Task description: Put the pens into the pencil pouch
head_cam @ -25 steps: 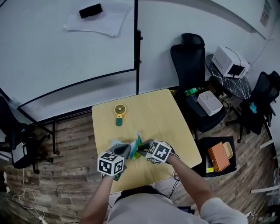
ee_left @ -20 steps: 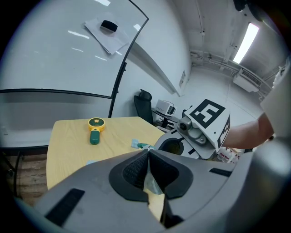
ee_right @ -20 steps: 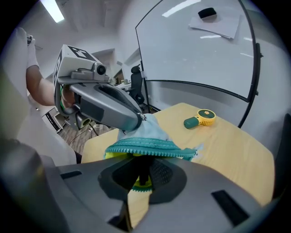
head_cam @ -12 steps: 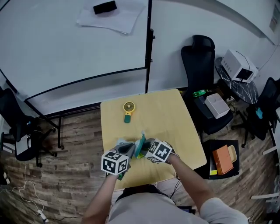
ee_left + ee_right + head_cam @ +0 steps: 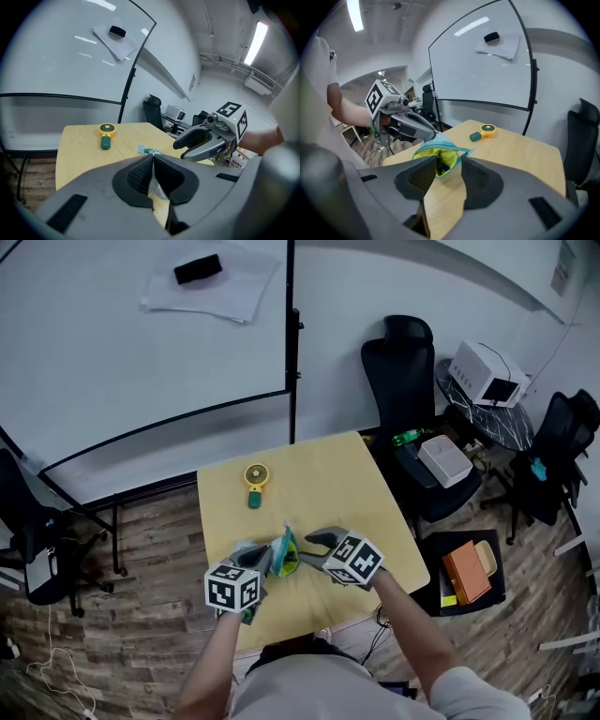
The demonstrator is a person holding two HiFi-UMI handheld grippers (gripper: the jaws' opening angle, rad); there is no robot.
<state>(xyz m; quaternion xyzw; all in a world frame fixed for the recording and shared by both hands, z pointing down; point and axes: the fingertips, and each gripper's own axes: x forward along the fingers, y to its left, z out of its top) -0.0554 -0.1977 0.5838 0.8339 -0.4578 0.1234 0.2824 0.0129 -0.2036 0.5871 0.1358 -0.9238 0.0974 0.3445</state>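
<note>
Two hand-held grippers meet over the near part of the wooden tabletop [image 5: 337,484]. The left hand-held gripper [image 5: 153,157] has its jaws pressed together on a fold of the pencil pouch [image 5: 285,551], whose pale fabric is pinched between the pads. The pouch is teal outside and yellow-green inside. It stands up from that grip with its zipper undone and its mouth gaping toward the right hand-held gripper [image 5: 447,161]. That gripper's jaws stand apart, just in front of the opening, and their pads press on nothing. A small dark blue shape shows inside the lining, too small to identify. Farther back on the tabletop, well apart from the pouch, lies a yellow and green hand fan [image 5: 256,479].
</note>
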